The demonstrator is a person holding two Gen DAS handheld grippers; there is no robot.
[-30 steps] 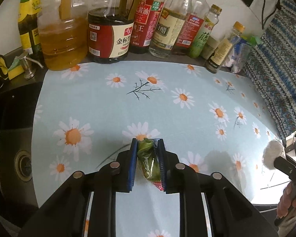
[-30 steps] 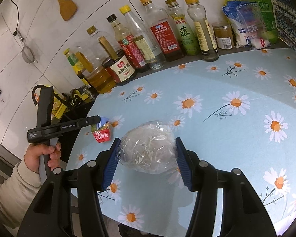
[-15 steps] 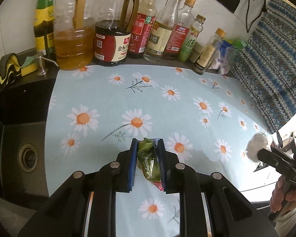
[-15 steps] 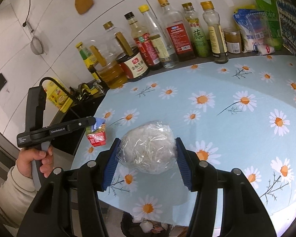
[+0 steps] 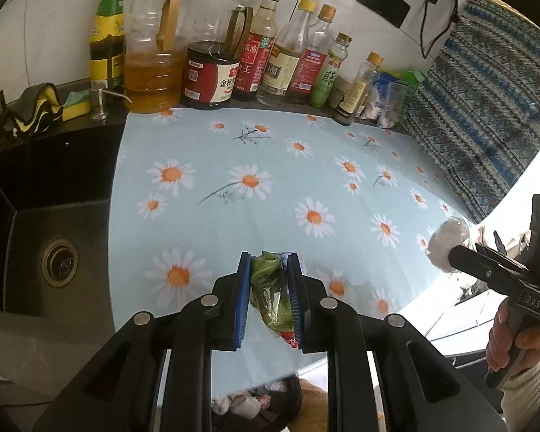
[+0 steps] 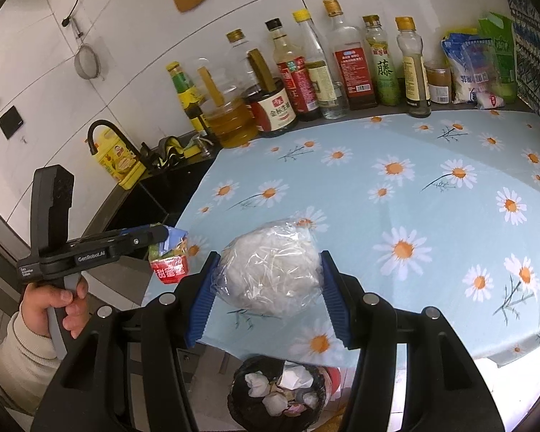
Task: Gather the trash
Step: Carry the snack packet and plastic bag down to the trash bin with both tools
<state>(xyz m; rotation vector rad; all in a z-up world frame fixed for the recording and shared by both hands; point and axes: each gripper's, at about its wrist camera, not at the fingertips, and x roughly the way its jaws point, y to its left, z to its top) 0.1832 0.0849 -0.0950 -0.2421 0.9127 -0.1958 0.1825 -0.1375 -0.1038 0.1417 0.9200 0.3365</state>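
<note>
Both tools were clamped on rubbish, the left tool (image 5: 269,289) on a crumpled green wrapper (image 5: 271,295), the right tool (image 6: 268,288) on a plastic-wrapped white wad (image 6: 270,273), with the bin (image 6: 277,392) on the floor directly below the right one, past the tabletop (image 6: 396,194) edge.

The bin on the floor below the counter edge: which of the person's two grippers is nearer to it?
Right, as far as the views show. The right gripper, shut on a plastic-wrapped white bundle, hangs just above the bin. The left gripper, shut on a green wrapper, sits further left, over the counter edge.
</note>
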